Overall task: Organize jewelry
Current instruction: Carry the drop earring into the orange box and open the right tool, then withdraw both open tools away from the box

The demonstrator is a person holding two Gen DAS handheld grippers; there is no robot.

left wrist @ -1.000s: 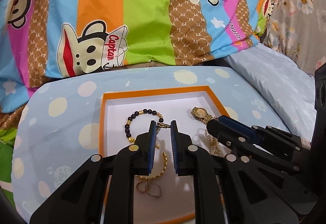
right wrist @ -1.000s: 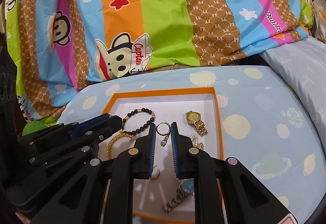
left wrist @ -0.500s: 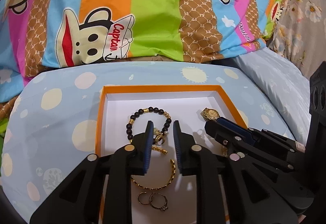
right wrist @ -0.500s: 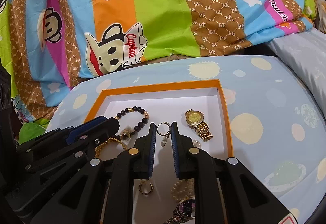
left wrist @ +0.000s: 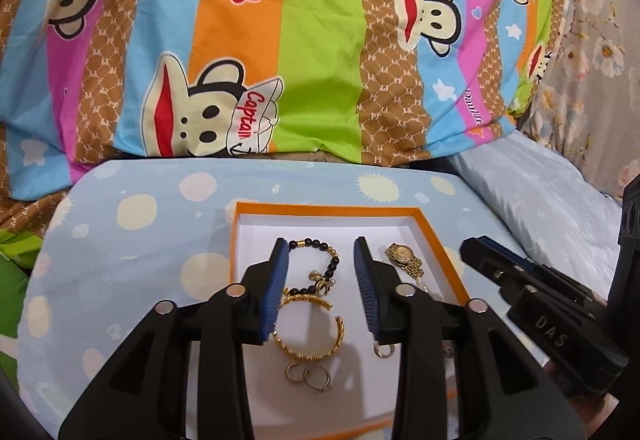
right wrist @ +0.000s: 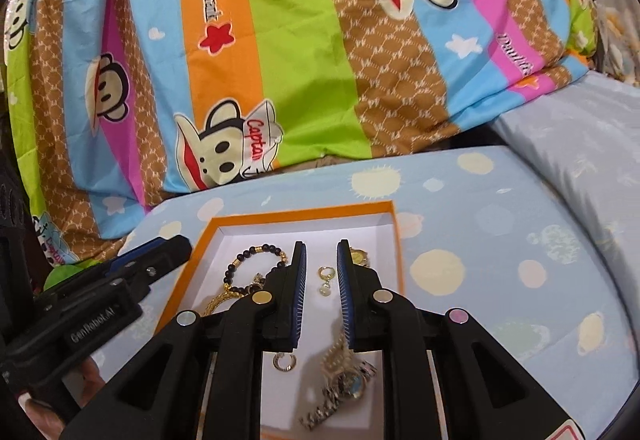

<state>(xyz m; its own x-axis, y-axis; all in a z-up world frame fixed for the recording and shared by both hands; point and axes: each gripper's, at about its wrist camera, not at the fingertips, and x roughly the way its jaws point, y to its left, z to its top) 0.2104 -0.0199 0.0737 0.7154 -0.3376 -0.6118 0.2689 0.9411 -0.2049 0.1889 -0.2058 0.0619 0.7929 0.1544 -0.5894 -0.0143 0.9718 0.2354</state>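
Orange-rimmed tray (left wrist: 440,236) on the bed holds the jewelry. Left view: left gripper (left wrist: 320,280) has just been opening, its fingers moderately apart and empty above the bead bracelet (left wrist: 320,252) and bangle (left wrist: 312,340); I judge a piece was just set down, next pick pending. Right view: right gripper (right wrist: 320,280) fingers narrow, empty, an earring (right wrist: 325,282) lying between them by the tray's far edge

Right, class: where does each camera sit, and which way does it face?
Left wrist: on left gripper, jaws just been opening, empty; looks down at tray; right gripper shows at right.
Right wrist: on right gripper; faces same tray; left gripper and hand show at left.
Shared: tray, bracelet, quilt.
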